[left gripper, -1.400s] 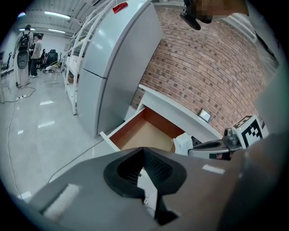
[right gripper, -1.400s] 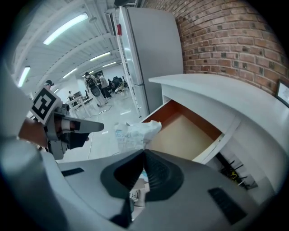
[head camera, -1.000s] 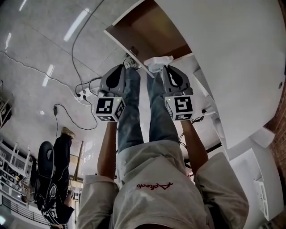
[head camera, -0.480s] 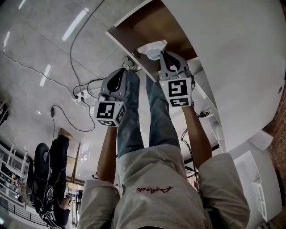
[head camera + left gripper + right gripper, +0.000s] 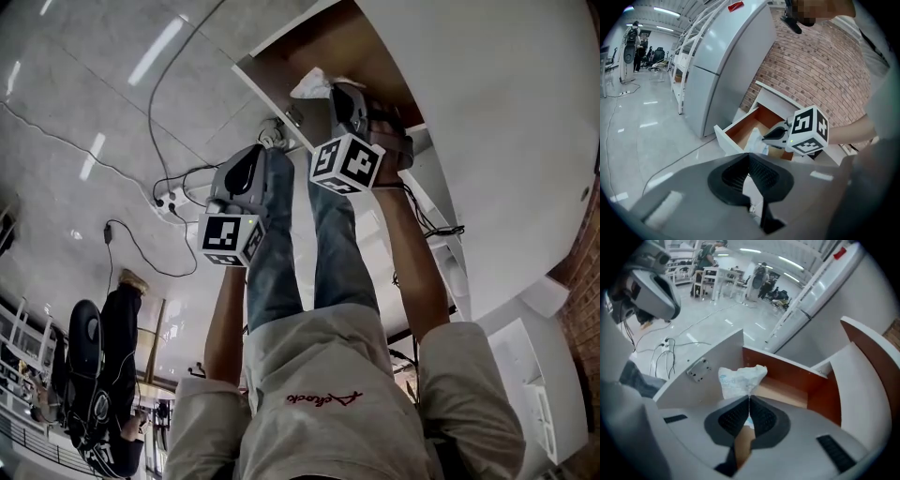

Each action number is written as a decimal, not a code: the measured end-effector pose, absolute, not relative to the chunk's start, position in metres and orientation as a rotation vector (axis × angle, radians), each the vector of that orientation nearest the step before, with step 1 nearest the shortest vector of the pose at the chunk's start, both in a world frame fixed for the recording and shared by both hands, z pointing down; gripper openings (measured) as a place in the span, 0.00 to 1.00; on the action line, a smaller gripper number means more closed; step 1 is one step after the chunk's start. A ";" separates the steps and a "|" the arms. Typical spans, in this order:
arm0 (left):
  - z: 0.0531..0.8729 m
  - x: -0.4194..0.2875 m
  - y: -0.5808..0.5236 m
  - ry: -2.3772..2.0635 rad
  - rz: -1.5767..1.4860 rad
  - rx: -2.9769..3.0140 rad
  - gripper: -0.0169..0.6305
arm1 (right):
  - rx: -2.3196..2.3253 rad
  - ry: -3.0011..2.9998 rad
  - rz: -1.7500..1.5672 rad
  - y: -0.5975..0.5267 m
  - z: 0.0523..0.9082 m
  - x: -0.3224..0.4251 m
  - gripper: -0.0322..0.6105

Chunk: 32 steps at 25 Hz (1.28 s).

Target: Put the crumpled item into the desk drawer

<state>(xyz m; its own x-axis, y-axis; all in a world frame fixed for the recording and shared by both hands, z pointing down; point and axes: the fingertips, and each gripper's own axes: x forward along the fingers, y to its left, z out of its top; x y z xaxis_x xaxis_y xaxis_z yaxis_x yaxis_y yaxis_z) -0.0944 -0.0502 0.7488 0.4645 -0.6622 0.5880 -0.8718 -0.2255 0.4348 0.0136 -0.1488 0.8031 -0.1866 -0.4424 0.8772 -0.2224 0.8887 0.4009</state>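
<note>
I see the white bench (image 5: pixel 487 141), its drawer (image 5: pixel 314 47) standing open. My right gripper (image 5: pixel 749 401) has its jaws clamped on the crumpled item (image 5: pixel 740 378), just above the drawer near its front edge. My left gripper (image 5: pixel 749 159) hangs alongside, jaws closed on nothing.

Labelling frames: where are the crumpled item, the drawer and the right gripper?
crumpled item (image 5: pixel 739 378), right gripper view, its white middle
drawer (image 5: pixel 787 372), right gripper view, brown inner wall
right gripper (image 5: pixel 750 398), right gripper view, between fingertips
</note>
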 end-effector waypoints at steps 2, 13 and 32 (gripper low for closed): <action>0.748 -0.098 -0.050 -1.279 0.355 1.972 0.04 | 0.460 -1.718 -0.282 -0.155 0.808 0.012 0.07; 0.749 -0.115 -0.048 -1.296 0.334 1.947 0.04 | 0.330 -1.566 -0.249 -0.182 0.856 0.009 0.07; 0.750 -0.125 -0.046 -1.317 0.329 1.949 0.04 | 0.418 -1.686 -0.172 -0.172 0.845 -0.014 0.20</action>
